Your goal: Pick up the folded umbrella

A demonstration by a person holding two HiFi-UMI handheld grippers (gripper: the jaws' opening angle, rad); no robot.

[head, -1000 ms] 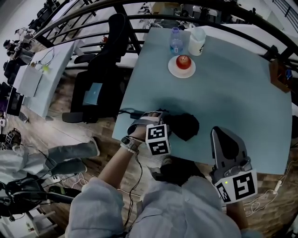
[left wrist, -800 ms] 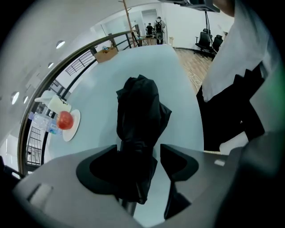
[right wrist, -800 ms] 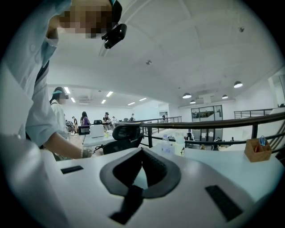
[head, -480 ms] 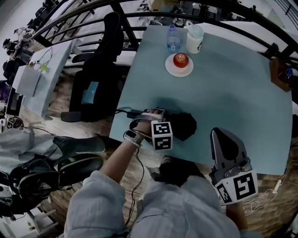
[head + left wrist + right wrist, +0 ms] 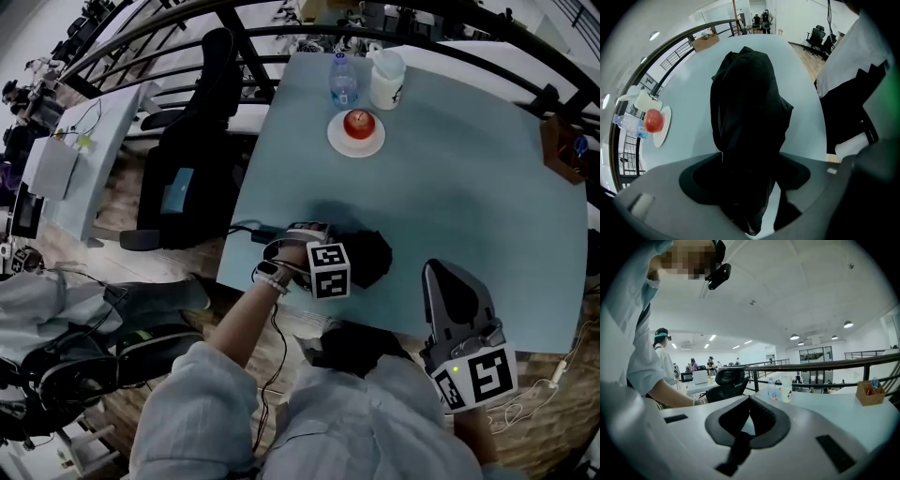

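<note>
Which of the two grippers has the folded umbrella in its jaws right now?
The left gripper: its jaws are shut on the black folded umbrella. The right gripper is shut too, but with nothing between its jaws.

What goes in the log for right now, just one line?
left hand-held gripper: shut on folded umbrella | folded umbrella: lying on table | right hand-held gripper: shut, empty

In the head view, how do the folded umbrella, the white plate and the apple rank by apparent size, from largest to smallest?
1. folded umbrella and white plate: nearly alike. The umbrella is partly hidden and nearer to the camera, so I do not rank these two.
2. apple: clearly the smallest.
</note>
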